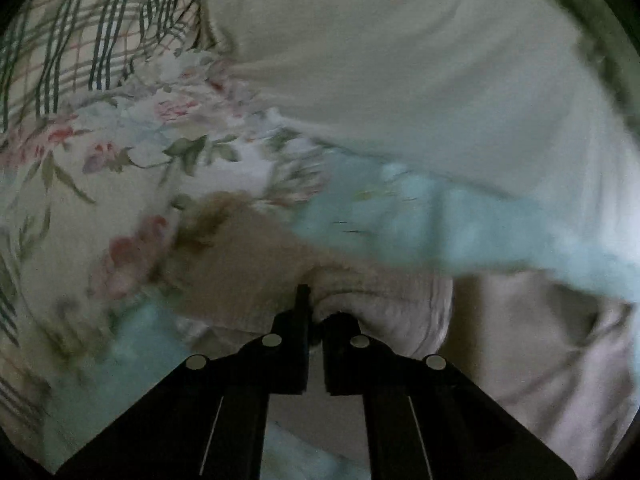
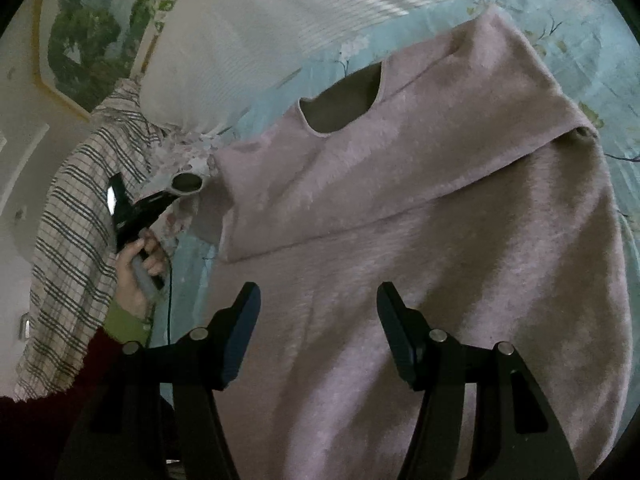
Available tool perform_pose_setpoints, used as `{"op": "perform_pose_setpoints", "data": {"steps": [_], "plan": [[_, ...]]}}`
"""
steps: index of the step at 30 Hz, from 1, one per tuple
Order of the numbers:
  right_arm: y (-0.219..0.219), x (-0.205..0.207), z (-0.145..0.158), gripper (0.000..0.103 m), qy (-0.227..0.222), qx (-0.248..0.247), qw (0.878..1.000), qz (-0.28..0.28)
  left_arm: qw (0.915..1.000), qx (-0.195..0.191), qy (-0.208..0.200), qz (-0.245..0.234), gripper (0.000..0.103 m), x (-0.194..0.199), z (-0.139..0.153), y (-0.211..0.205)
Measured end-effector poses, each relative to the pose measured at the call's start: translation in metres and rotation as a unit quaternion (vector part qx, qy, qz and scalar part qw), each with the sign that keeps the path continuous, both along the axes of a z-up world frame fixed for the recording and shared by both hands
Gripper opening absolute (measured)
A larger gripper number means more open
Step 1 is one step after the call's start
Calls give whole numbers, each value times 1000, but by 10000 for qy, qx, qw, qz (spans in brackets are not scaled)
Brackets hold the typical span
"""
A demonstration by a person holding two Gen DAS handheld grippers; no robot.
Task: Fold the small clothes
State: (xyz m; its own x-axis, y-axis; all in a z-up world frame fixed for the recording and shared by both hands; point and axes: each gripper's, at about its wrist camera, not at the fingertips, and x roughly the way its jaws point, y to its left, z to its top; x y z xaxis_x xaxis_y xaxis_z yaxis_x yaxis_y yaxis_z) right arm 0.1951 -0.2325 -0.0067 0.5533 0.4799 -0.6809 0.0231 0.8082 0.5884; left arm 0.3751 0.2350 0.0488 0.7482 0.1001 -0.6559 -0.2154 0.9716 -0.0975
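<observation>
A pink fuzzy sweater [image 2: 400,216] lies on a light blue flowered bedsheet [image 2: 500,12], one sleeve folded across its chest, neck opening at the upper left. My right gripper [image 2: 318,300] is open and empty, hovering over the sweater's lower body. My left gripper [image 1: 314,312] is shut on a bunched edge of the sweater [image 1: 380,292]; the view is blurred. In the right wrist view the left gripper [image 2: 132,216] shows at the sweater's left side, held by a hand.
A white pillow [image 2: 248,40] and a plaid cloth [image 2: 76,240] lie at the left of the bed. A floral cloth [image 1: 120,152] and white bedding [image 1: 400,60] lie beyond the left gripper. A framed picture [image 2: 88,28] hangs on the wall.
</observation>
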Motion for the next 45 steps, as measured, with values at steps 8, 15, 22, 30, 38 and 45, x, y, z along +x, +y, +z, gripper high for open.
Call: {"op": "perform_pose_setpoints", "data": {"steps": [8,15,22,30,38,45], "plan": [[-19,-18,12,62,-205,28,9994,-277,9830,-1166,-668,-1248,3,-74,40,-134],[-46,-30,13,62,-188,26,9971,-740,9717,-1217,-208,-2013,3,-58,-1,-263],[-61,-26,11,62,-98,50,9956,-926,9710,-860,520,-2170,6,-32,-70,-318],[-49,11,0,62,53,156,9974,-701,9750,-708,513,-2045,60,-72,-70,-279],[-25,73,-18,62,204,164,9991,-329,9985,-431,283,-177,66,-99,-61,-146],[-1,128,-32,26,219,-135,9997,30,9900,-913,789,726,64,-75,-91,-69]]}}
